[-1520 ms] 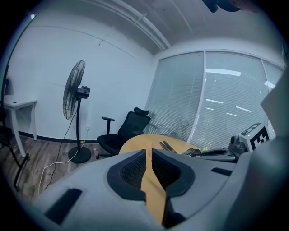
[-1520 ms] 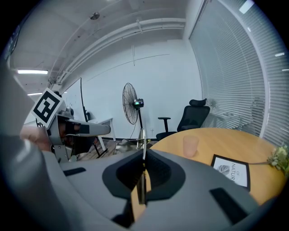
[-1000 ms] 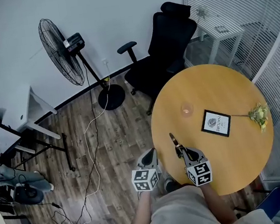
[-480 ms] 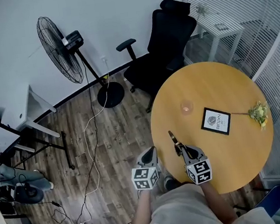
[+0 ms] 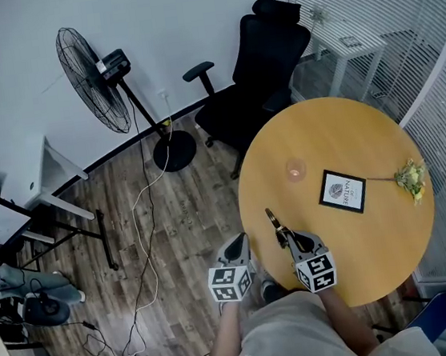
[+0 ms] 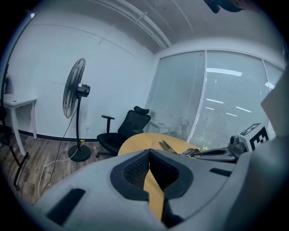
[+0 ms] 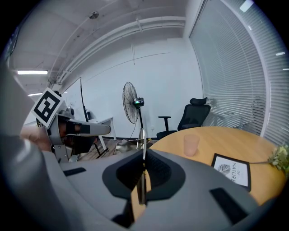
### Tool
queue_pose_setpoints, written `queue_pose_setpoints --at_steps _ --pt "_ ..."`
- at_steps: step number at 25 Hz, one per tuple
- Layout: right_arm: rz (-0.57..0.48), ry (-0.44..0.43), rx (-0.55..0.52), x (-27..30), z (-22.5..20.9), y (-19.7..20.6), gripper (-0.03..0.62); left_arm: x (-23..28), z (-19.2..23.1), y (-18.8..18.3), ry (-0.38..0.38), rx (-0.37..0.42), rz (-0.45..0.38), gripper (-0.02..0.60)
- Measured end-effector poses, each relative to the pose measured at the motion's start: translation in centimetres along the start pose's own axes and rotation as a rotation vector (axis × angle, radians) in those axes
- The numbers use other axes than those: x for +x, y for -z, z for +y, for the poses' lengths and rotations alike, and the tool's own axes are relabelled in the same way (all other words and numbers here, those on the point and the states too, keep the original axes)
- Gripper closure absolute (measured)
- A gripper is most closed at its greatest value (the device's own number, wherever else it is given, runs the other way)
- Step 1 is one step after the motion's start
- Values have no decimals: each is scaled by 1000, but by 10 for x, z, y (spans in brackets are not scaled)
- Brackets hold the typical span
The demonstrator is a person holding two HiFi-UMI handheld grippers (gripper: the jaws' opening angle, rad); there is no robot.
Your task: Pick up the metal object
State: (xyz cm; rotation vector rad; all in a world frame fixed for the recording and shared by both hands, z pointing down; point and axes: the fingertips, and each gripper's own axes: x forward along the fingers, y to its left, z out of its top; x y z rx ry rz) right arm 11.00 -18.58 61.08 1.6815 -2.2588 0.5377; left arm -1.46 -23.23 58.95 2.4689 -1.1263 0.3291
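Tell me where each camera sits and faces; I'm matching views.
Head view: on the head, steeply down at table, fan, chair; left gripper, right gripper, torso show.
Left gripper view: on the left gripper, facing fan and chair; shut jaws show.
Right gripper view: on the right gripper, facing cup and card; jaws clamp the metal object.
Shared: all see the fan.

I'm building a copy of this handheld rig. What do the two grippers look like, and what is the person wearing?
Both the left gripper and the right gripper have grey moulded bodies with black, mesh-textured pads. Each carries a cube with black-and-white square markers at its rear. No cables show. The person's clothing is light-coloured.
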Motion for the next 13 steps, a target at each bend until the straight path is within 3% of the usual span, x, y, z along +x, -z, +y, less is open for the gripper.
queue_pose_setpoints --at_steps 13 --pt "7 12 -18 -2 4 -1 592 -2 -5 0 33 -5 -10 572"
